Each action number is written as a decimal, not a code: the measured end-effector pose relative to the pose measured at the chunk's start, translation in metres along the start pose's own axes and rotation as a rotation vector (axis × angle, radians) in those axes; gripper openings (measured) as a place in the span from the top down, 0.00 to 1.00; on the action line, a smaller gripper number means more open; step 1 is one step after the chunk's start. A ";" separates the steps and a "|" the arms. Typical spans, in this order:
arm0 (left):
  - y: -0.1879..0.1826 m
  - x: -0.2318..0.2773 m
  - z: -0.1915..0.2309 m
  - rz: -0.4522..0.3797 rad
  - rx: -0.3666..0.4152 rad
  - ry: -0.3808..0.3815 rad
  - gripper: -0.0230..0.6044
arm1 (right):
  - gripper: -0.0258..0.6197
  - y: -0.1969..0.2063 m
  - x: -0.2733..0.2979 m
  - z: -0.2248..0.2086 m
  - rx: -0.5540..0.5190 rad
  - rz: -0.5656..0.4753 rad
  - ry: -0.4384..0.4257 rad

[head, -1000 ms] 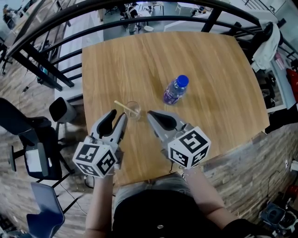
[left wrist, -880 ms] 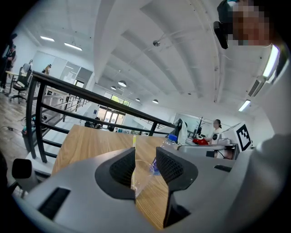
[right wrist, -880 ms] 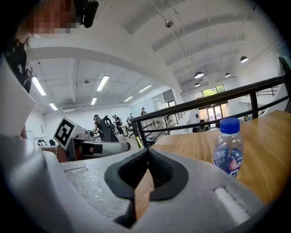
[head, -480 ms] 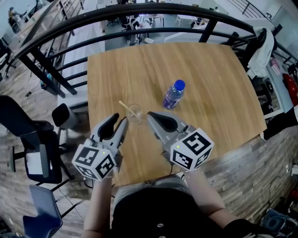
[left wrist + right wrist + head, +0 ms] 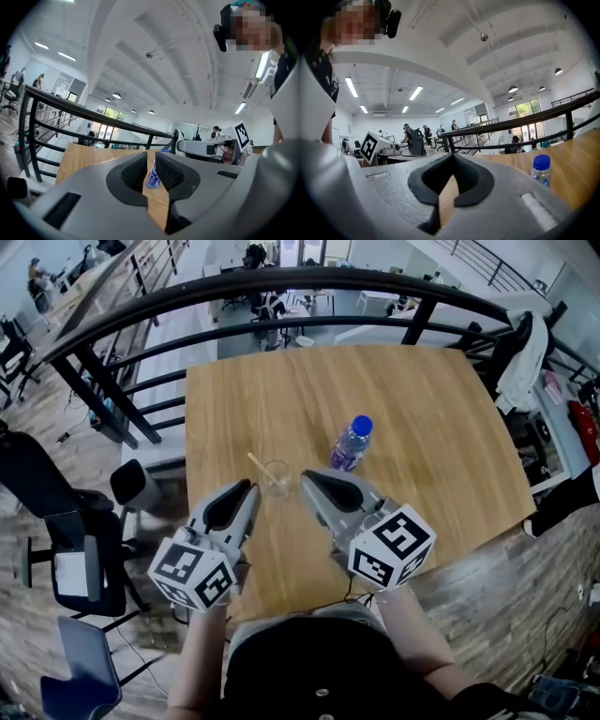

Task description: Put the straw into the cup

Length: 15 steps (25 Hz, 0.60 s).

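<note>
We see the straw (image 5: 255, 463) tilted far-left in the cup (image 5: 277, 480). The left hand-held gripper (image 5: 249, 487) has just been closing and is narrowly apart and empty. The right hand-held gripper (image 5: 308, 480) is together.

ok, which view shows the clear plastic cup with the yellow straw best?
Head view: the clear plastic cup stands unobstructed on the wooden table, with the yellow straw slanting from its rim. Neither gripper view shows it; both catch only the blue-capped bottle.

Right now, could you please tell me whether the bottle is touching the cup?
Apart. The head view shows a strip of bare table between the bottle and the cup.
</note>
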<state>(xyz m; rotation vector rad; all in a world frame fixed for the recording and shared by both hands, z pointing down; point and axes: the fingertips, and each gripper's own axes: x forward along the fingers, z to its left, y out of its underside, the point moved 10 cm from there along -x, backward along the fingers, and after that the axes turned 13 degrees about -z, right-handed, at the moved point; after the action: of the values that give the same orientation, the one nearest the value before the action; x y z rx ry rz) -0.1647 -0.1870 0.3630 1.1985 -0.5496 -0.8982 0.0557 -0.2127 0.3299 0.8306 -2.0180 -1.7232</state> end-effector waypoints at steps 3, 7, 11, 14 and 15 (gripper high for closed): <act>0.000 -0.001 -0.004 -0.001 0.003 0.002 0.88 | 0.96 -0.003 -0.002 0.000 -0.008 -0.005 -0.003; 0.003 -0.003 -0.008 0.010 0.002 0.006 0.89 | 0.96 -0.006 -0.005 0.002 -0.021 -0.011 -0.009; 0.003 -0.003 -0.013 0.003 -0.003 -0.007 0.90 | 0.96 -0.007 -0.008 0.001 -0.021 -0.008 -0.013; 0.006 -0.004 -0.016 0.005 -0.011 -0.013 0.91 | 0.96 -0.007 -0.008 0.001 -0.019 -0.005 -0.017; 0.007 -0.004 -0.017 0.008 -0.014 -0.013 0.91 | 0.96 -0.007 -0.008 0.002 -0.018 -0.004 -0.020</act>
<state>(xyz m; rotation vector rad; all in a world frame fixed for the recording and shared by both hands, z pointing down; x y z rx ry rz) -0.1512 -0.1736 0.3650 1.1778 -0.5573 -0.9019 0.0620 -0.2068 0.3239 0.8152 -2.0118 -1.7568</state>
